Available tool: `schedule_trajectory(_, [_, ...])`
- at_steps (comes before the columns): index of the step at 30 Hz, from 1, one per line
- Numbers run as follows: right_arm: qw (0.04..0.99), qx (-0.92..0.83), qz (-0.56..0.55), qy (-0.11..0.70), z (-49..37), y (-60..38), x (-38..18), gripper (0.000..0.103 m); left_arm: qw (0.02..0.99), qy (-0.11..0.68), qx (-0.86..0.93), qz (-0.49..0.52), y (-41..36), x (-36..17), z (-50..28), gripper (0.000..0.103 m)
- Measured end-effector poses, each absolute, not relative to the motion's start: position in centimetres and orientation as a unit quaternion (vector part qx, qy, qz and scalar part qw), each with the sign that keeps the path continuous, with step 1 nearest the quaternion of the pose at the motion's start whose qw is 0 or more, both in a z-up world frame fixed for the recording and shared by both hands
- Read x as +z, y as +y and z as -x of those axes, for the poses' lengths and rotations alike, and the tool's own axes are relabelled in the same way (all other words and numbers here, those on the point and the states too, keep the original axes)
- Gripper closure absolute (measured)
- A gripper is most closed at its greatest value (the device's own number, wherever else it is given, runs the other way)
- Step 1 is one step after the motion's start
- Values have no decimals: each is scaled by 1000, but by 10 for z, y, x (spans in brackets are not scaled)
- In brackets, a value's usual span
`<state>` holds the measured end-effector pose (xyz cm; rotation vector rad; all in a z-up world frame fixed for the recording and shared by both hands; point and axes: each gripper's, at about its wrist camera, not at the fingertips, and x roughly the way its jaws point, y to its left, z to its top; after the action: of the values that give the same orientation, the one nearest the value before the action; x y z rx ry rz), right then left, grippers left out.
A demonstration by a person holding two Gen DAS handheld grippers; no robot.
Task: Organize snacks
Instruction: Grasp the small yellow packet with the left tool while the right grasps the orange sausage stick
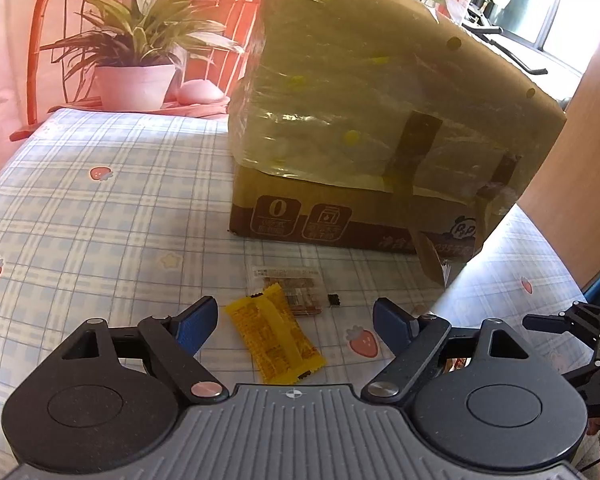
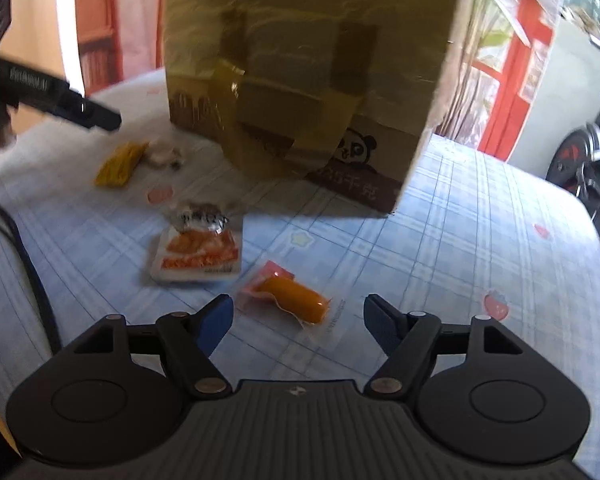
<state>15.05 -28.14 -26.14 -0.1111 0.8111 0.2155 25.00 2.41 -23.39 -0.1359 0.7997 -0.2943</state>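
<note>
Left wrist view: the left gripper (image 1: pixel 294 320) hangs over a checked surface (image 1: pixel 100 220), its blue fingers (image 1: pixel 196 326) apart and holding nothing. A yellow snack packet (image 1: pixel 276 340) lies flat between and just ahead of them, a clear wrapped snack (image 1: pixel 296 288) touching its far end. Behind stands a taped cardboard box (image 1: pixel 380 120), near the far edge. The step looks like reaching for the yellow packet; next the fingers would need to drop around it and close.

Right wrist view: the right gripper (image 2: pixel 298 320) hangs with fingers (image 2: pixel 216 322) apart, empty. An orange sausage packet (image 2: pixel 292 298) lies just ahead, between them. A white-and-orange tray snack (image 2: pixel 198 258) sits beside it toward the box (image 2: pixel 308 80). Open surface spreads to the right; the box crowds the far side, and the left gripper reaches in at the left edge.
</note>
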Motion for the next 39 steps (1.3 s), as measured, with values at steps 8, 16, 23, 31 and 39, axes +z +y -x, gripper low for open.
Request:
schedule_trajectory(8, [915, 81, 35, 393, -163, -287, -271, 40, 908, 389, -140, 67, 23, -235, -247, 17])
schedule_trajectory(16, [924, 53, 14, 379, -173, -278, -273, 58, 907, 393, -136, 68, 22, -238, -249, 18])
schedule_trajectory(23, [930, 49, 42, 361, -157, -266, -261, 58, 903, 401, -133, 73, 23, -242, -248, 18])
schedule_trajectory(31, [923, 64, 44, 378, -156, -259, -270, 63, 901, 404, -132, 82, 23, -244, -245, 18])
schedule_trajectory(39, [926, 49, -20, 375, -164, -280, -275, 79, 898, 413, -128, 79, 24, -247, -247, 18])
